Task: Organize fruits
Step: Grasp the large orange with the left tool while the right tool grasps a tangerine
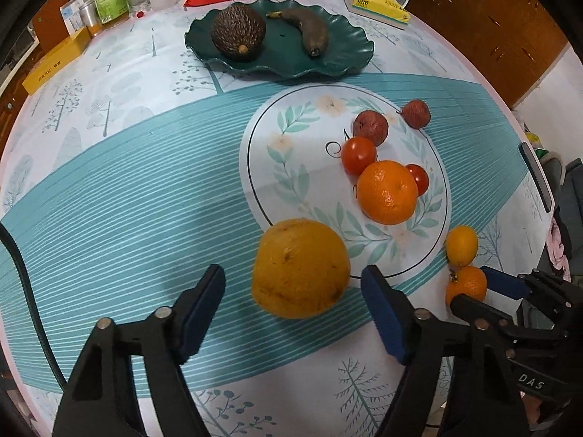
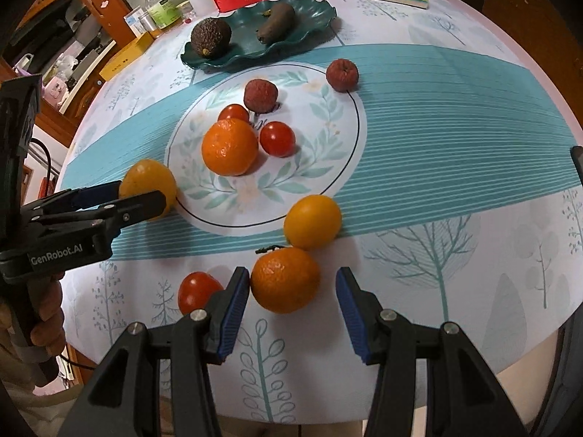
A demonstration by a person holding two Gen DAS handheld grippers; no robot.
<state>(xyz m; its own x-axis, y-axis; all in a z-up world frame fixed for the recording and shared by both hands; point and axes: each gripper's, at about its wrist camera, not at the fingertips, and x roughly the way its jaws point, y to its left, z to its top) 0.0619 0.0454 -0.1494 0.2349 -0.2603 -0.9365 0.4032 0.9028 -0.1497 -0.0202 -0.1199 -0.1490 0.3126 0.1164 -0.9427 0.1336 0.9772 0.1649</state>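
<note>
Left wrist view showed the left tongs (image 1: pixel 293 293) open astride a big yellow orange (image 1: pixel 300 267) at the edge of the printed circle, pads not touching; the right tongs (image 2: pixel 293 291) stood open around a small mandarin (image 2: pixel 285 279). Both fruits looked firm, smooth and apt to roll, best held across the middle. The table (image 2: pixel 455 116) wore a slick patterned cloth, with a green plate (image 1: pixel 346 62) behind

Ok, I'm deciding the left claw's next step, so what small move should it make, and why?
Probably close the left claw on the big yellow fruit. The fruit sits between its pads with a gap either side, so nothing is gripped yet. The green plate beyond has room for it.
</note>
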